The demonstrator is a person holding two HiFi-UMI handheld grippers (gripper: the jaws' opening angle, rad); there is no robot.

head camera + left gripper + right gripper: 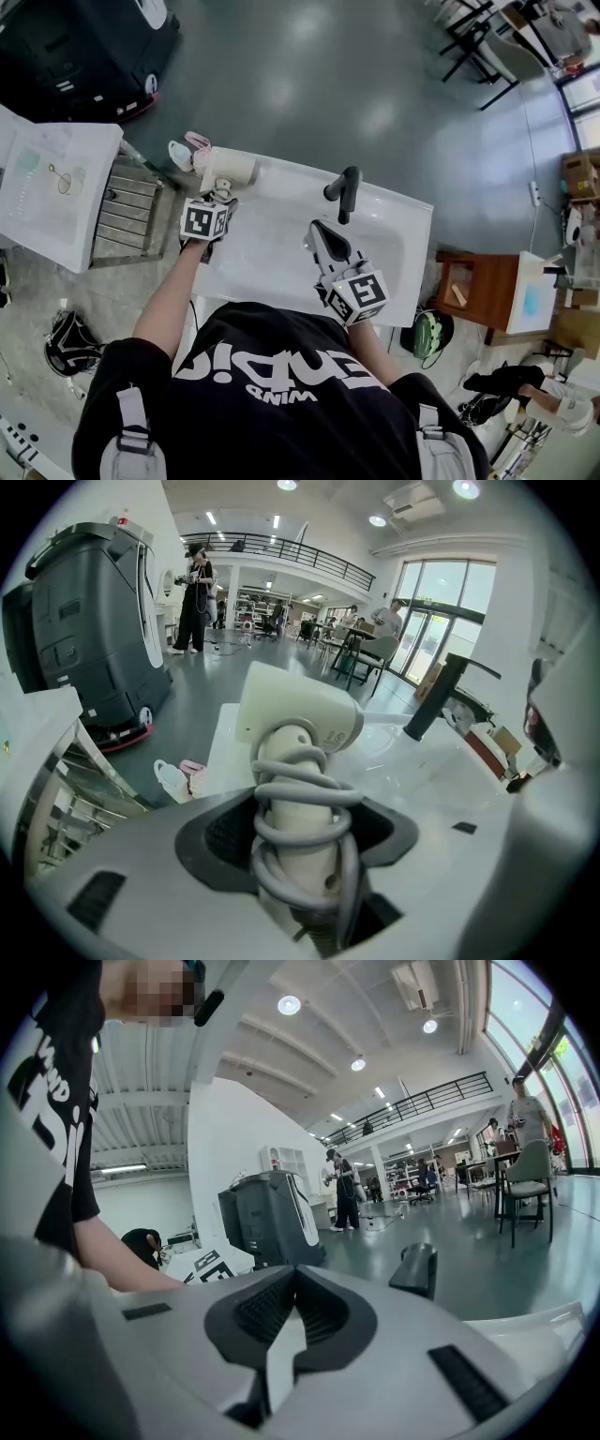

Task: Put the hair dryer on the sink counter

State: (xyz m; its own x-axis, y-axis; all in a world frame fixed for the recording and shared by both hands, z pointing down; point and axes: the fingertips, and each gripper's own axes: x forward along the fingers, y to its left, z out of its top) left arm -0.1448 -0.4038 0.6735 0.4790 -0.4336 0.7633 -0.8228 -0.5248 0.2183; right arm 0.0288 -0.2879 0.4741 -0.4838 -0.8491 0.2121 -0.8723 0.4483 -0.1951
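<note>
The cream hair dryer [232, 171] has its grey cord wound round the handle and stands at the far left corner of the white sink counter [281, 178]. My left gripper [217, 195] is shut on that cord-wrapped handle; in the left gripper view the hair dryer [300, 724] rises between the dark pads of the left gripper [300, 808], its nozzle end pointing away. I cannot tell whether it rests on the counter. Over the basin, just short of the black faucet [345, 190], my right gripper [323, 236] is shut and holds nothing. The right gripper [292, 1283] shows its pads nearly together.
A second white sink [56, 187] and a metal rack [127, 211] stand to the left. A dark cleaning machine [84, 47] is beyond them. Pale slippers [187, 150] lie on the floor by the counter's corner. A wooden stool [473, 291] stands at the right.
</note>
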